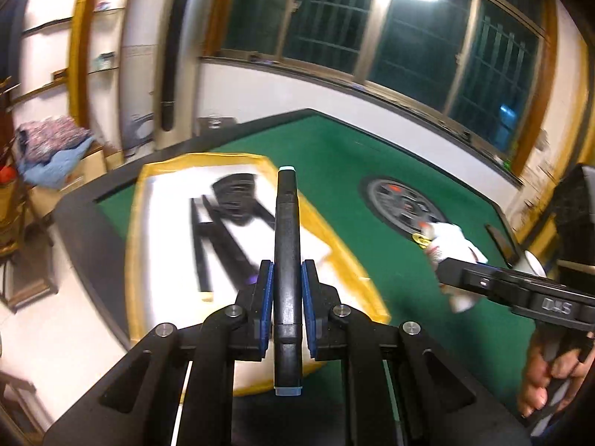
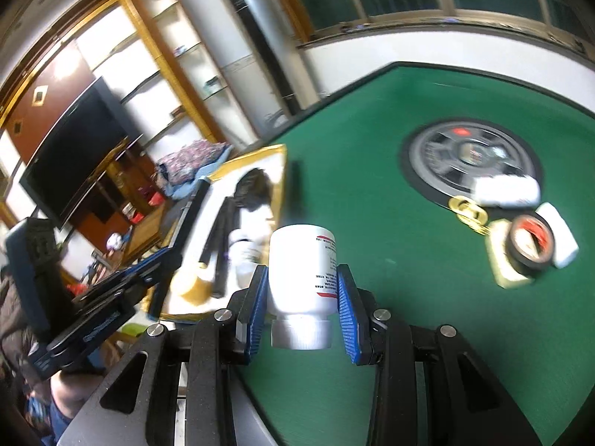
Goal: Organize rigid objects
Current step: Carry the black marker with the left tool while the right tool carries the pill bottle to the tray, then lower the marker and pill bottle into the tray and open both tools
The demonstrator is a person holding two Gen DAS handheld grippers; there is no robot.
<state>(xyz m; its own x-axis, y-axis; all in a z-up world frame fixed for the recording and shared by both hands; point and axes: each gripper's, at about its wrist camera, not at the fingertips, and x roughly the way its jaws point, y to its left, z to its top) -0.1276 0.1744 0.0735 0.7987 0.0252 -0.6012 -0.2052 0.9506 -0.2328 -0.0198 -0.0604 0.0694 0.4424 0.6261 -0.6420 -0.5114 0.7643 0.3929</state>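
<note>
Nearest the left wrist camera, the left gripper (image 1: 287,297) pinches a black marker (image 1: 286,260) along its length, the blue pads pressed tight on the barrel so that the pale caps stick out fore and aft; a mid-barrel grip like this probably keeps the pen from swinging while it is carried. Beyond it, on the left part of the green table (image 1: 334,141), lies a white tray with a yellow rim (image 1: 137,230), already holding several dark, blurred items, apparently pens and a black brush-like thing. It looks like the collecting place.

Further right, the right gripper (image 2: 303,293) is closed on a white bottle (image 2: 302,271), cap toward the camera and the printed label turned right, the pads squeezing its lower body just above the neck. It hangs above the felt, just beside the tray's near corner.

Rightmost, by the wheel-patterned centre disc (image 2: 438,148), wait a roll of black tape (image 2: 530,245) on a yellowish block, a gold clip (image 2: 468,210) and white pieces, still unsorted.
</note>
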